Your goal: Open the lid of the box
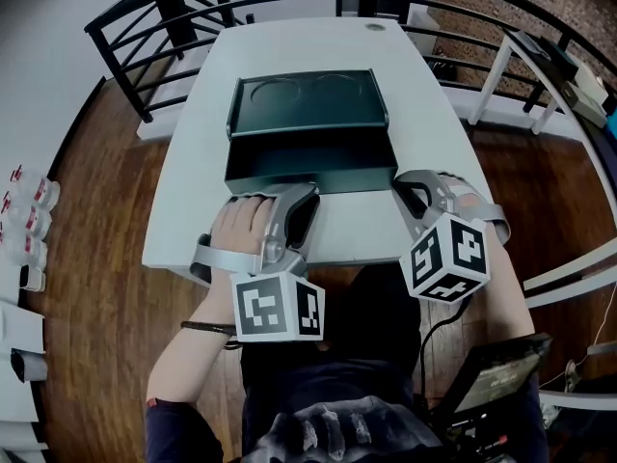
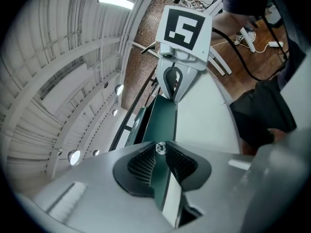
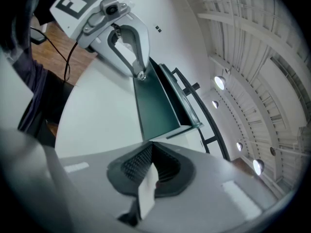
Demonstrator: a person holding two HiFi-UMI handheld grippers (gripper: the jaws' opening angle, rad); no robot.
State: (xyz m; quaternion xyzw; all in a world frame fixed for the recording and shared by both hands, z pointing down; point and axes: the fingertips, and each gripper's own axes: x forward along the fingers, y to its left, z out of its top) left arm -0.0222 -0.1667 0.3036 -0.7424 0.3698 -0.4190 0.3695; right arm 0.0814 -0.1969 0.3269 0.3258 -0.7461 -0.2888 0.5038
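– While we're on the lid, where is the box (image 1: 308, 167)?

– On the white table (image 1: 289, 46), in the middle and towards the near half. It is dark green. The lid (image 1: 308, 99) sits over the far part of it and looks raised at its near edge, so the dark inside of the box shows below it. Two round hollows are pressed into the face of the lid that we can see.

– And the tongs?

– The left gripper (image 1: 307, 199) is at the box's near left corner. Its own view shows the jaws drawn together on the thin green near wall, which runs straight between the ribbed pads. The right gripper (image 1: 403, 193) is at the near right corner. Its jaws are closed on a thin pale strip in line with that same near edge, so it grips the box too.

– Who holds them?

– A bare hand (image 1: 241, 225) wraps the left handle, resting on the table just near of the box. Each gripper carries a marker cube (image 1: 278, 307) at its near end, over the table's edge.

– Anything further out?

– A black cable (image 1: 429, 326) hangs from the right gripper. A dark railing (image 1: 145, 37) curves round the far side of the table, and the wooden floor (image 1: 106, 287) lies on the left.
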